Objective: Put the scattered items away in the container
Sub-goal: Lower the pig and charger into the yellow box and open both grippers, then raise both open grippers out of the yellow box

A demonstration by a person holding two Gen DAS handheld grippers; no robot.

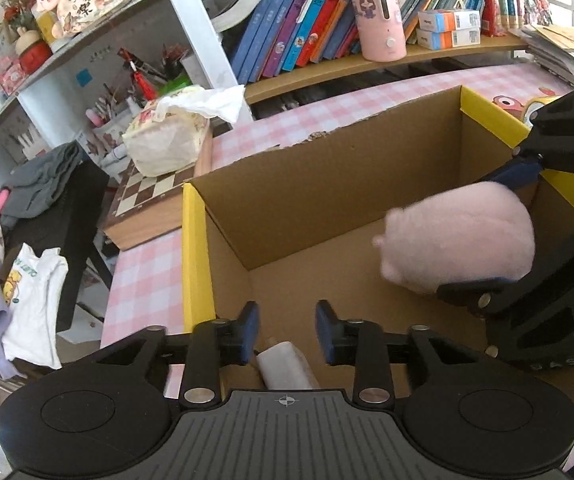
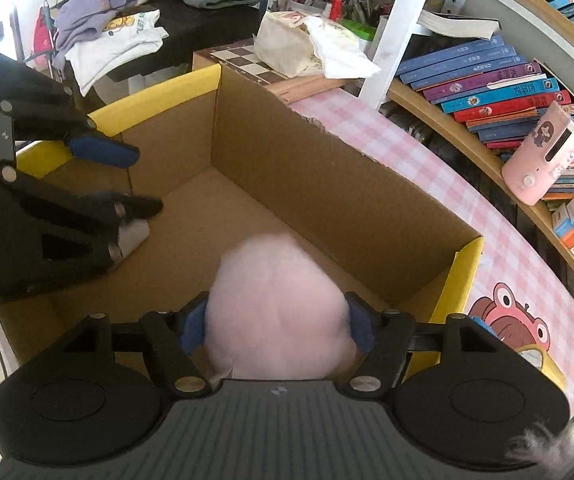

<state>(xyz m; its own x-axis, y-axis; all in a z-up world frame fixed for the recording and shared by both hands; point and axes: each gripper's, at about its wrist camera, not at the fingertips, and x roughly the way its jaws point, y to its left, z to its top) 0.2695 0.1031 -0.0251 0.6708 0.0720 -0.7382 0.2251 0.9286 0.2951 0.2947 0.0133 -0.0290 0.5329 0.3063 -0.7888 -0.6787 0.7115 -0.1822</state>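
Observation:
The cardboard box (image 1: 307,200) with yellow flaps stands open on the pink checked table. My left gripper (image 1: 287,320) hangs open over its near corner, with nothing between the fingers. A white bottle (image 1: 287,364) lies on the box floor just below it and shows in the right wrist view as the bottle (image 2: 135,236) under the left gripper (image 2: 143,180). A pink plush toy (image 2: 279,308) sits blurred between the blue pads of my right gripper (image 2: 279,326), low inside the box (image 2: 327,184). The jaws stand wide and the toy looks loose. The left wrist view shows the plush (image 1: 459,236) inside the right gripper (image 1: 475,236).
A chessboard box (image 1: 147,204) with a tissue pack (image 1: 167,140) on it stands left of the box. Books and a pink humidifier (image 1: 379,16) fill the shelf behind. Clothes (image 1: 31,296) lie on a black stand beyond the table's left edge.

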